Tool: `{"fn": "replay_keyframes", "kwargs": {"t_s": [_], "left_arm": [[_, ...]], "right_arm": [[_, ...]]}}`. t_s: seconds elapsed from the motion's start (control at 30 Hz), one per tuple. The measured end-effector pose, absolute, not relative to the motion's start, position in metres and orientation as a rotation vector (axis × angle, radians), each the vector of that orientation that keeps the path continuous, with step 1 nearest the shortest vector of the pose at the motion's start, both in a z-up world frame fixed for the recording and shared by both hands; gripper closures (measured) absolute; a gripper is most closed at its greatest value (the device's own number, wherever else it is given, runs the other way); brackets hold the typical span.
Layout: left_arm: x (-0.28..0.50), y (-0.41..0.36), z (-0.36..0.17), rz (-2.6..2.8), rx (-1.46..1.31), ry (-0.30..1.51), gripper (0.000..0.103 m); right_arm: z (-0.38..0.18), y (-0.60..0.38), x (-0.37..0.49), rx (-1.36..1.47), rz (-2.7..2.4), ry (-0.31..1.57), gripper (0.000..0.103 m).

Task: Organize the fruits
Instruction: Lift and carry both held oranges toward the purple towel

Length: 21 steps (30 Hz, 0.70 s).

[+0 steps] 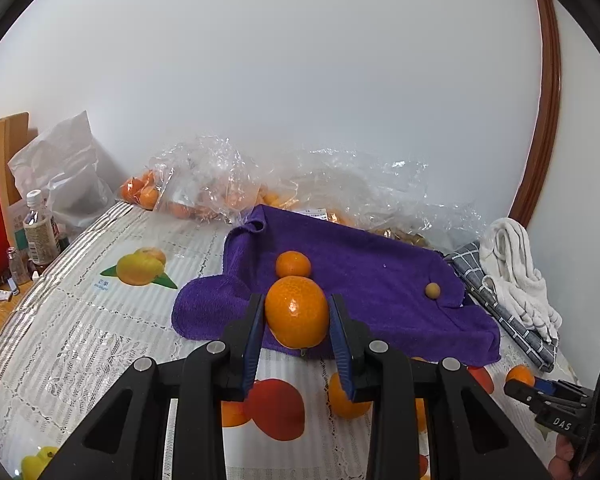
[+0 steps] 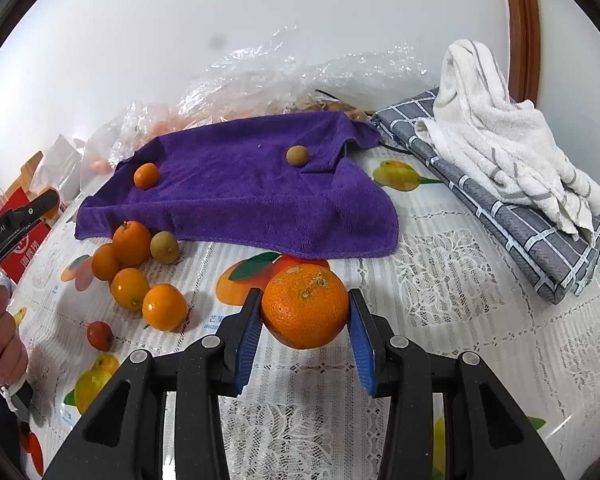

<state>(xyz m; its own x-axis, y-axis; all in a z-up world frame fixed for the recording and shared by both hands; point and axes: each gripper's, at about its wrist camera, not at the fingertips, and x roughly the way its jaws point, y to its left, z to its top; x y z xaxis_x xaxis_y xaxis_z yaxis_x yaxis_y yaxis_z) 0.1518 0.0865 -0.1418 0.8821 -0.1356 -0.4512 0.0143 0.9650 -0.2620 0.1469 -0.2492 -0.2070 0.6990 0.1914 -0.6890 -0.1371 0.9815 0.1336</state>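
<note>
Left gripper (image 1: 297, 320): clamped on a smooth orange (image 1: 297, 312), held above the near edge of the purple towel (image 1: 360, 280). Right gripper (image 2: 305, 320): clamped on a larger, rough-skinned orange (image 2: 305, 312), over the fruit-print tablecloth (image 2: 440, 300) just in front of the towel. On towel: one small orange (image 2: 146, 176), one brown round fruit (image 2: 297, 156); on cloth, left of towel's corner: four oranges (image 2: 132, 242), one greenish-brown fruit (image 2: 164, 247), one small red fruit (image 2: 99, 335).

right tool (image 1: 562, 412): "DAS" | left tool (image 2: 18, 216): "enRobot.AI" | tablecloth (image 1: 104, 285): "芒果"
</note>
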Motion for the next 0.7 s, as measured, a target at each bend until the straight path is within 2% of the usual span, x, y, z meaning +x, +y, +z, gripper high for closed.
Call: {"fn": "replay_keyframes", "kwargs": {"t_s": [0.7], "left_arm": [[0.156,0.098,-0.126,-0.003,-0.251,0.496,0.073]], "right_arm": [[-0.148,-0.239,0.165,0.068,0.232,0.657,0.062]]}}
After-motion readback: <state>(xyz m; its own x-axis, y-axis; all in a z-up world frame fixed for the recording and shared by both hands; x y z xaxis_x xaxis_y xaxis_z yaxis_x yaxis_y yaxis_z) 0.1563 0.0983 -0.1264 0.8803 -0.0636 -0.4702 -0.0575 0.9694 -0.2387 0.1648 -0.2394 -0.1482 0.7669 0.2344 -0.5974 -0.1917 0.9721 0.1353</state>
